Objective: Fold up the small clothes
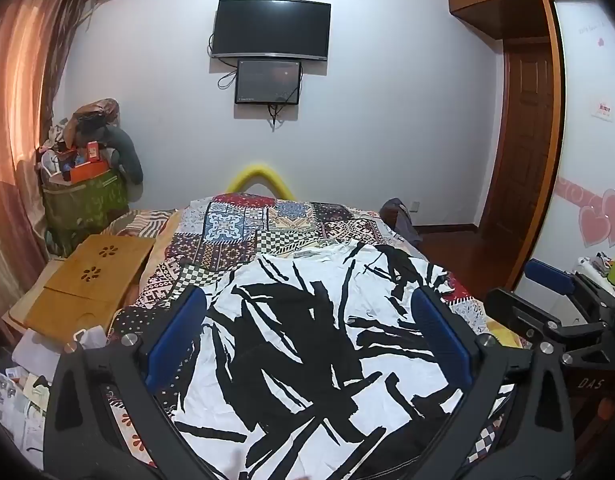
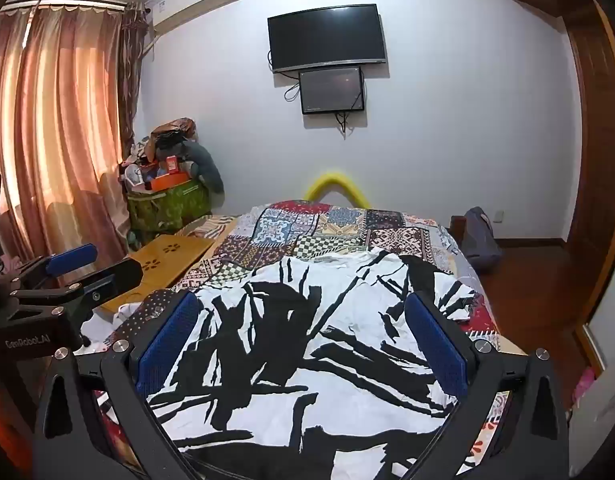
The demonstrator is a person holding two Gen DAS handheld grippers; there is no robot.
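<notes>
A black-and-white shirt (image 1: 307,344) lies spread on the near part of the bed (image 1: 243,236), over a patchwork cover. The left hand-held gripper (image 1: 307,332) and the right hand-held gripper (image 2: 303,340) hover above it, jaws wide apart, apparently not touching the cloth. A wooden tray (image 1: 87,284) sits at the left.

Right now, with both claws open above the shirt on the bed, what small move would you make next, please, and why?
Probably lower both claws to the near hem. The shirt lies spread and unfolded on the quilt; the left claw and right claw hang wide open, gripping nothing, so a fold needs a grasp first.
</notes>
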